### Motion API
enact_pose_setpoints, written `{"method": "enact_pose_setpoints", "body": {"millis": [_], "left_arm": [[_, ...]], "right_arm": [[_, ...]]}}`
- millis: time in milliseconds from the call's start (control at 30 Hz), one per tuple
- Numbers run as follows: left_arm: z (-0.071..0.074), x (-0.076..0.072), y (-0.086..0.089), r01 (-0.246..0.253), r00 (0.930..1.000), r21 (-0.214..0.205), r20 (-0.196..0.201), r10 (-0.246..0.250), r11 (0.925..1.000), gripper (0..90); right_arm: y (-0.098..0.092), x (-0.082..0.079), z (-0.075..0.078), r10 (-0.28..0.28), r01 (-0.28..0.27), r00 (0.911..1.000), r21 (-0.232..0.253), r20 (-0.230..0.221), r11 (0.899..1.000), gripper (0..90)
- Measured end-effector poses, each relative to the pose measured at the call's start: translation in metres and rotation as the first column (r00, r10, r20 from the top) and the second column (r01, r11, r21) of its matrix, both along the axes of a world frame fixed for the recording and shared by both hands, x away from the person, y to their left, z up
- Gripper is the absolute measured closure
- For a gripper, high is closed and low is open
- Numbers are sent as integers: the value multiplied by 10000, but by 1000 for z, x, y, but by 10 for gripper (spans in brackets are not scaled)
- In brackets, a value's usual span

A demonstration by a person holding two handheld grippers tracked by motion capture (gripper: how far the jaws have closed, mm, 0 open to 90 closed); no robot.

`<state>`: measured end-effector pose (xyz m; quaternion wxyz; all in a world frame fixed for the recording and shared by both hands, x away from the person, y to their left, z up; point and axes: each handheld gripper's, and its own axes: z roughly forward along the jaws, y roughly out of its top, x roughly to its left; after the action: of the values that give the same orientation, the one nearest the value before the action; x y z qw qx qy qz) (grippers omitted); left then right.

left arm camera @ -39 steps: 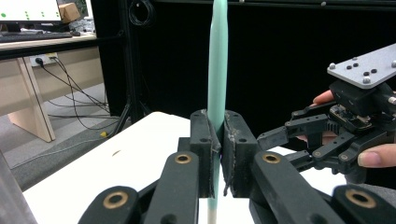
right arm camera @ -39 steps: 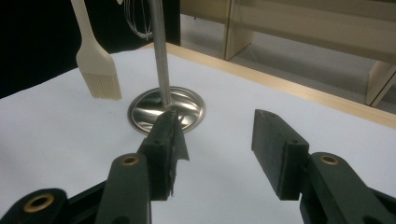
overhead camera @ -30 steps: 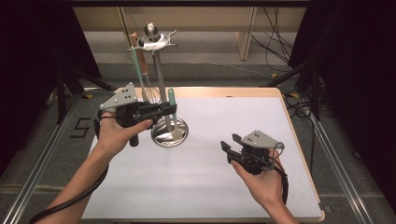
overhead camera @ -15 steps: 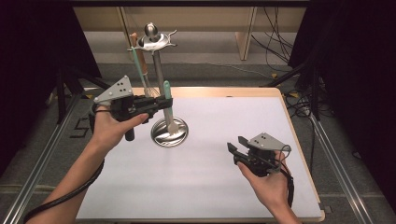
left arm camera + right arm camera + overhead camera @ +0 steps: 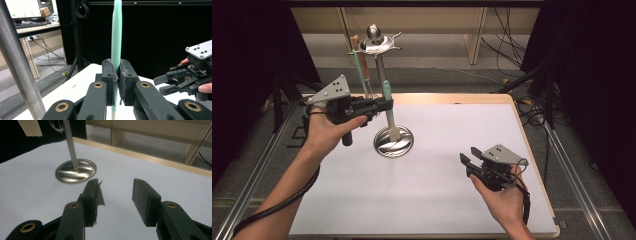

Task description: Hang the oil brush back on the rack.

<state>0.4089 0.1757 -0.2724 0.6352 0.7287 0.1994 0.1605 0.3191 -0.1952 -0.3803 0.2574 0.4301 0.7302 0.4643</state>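
The left gripper (image 5: 384,105) grasps the green spatula (image 5: 388,107) upright beside the stand (image 5: 393,141). The right gripper (image 5: 469,162), jaws released and just narrowing with nothing between them, hovers over the desk (image 5: 437,200). Risk: the handle may pivot in the clamped jaws and strike the stand pole.

One metal stand (image 5: 393,141), one green spatula (image 5: 388,107) held, two utensils hanging from the stand's top, and two grippers.

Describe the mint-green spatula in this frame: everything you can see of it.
The mint-green spatula has a slim, matte, silicone-looking handle and a pale flat blade. It hangs upright, blade down, just above the utensil stand's round steel base, beside its pole. The left gripper is shut on the handle, its fingers pressing both sides. Whether the blade touches the base is unclear.
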Motion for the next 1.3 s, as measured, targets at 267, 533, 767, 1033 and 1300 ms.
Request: {"method": "enact_pose_setpoints", "body": {"millis": [267,533,767,1033,1300], "left_arm": [[6,4,2,29,9999,13,108,-29,10000,833],[10,9,6,19,10000,-34,42,-19,10000,833],[15,10,9,-7,10000,-57,88,8,10000,833],[20,11,11,-13,9998,-20,179,14,10000,833],[23,12,11,13,9998,12,205,-13,10000,833]], "right_arm": [[-5,-1,-3,-204,203,9998,105,59,9997,576],[-8,-1,-4,-215,213,9994,54,270,9998,576],[-8,-2,-6,-530,523,9984,330,206,9981,577],[-12,-3,-5,-361,360,9993,140,32,9993,578],[-11,-4,-6,-589,587,9983,305,33,9978,579]]}}
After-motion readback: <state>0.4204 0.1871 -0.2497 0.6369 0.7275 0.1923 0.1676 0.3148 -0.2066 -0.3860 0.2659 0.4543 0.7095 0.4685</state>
